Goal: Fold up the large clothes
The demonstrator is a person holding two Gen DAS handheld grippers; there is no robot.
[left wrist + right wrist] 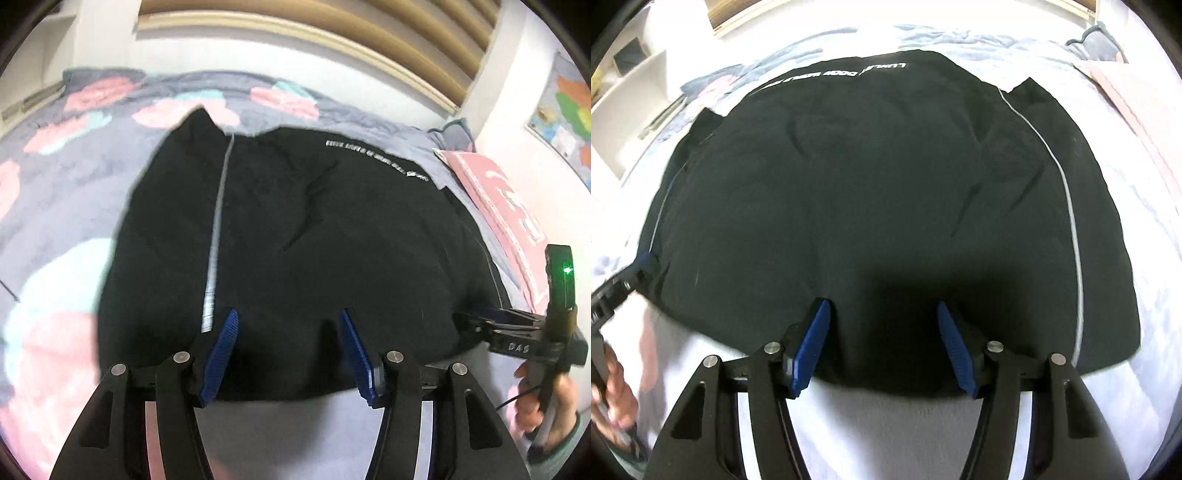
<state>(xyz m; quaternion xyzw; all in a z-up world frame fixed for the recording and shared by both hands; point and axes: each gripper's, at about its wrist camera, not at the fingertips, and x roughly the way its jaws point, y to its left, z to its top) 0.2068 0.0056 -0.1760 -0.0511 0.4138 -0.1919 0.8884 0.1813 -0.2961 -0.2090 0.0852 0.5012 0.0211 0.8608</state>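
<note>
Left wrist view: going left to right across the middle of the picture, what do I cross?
Floral bedspread → black garment, with its silver stripe near its left side → pink item → right gripper, held in a hand.

1. The left gripper (288,317) points downward, its blue pads (221,350) standing apart with nothing pinched between them.
2. The right gripper (882,310) tilts down more steeply, jaws likewise parted and empty.
3. A hand (543,402) grasps the right gripper's handle; another hand (613,391) grasps the left's.
</note>
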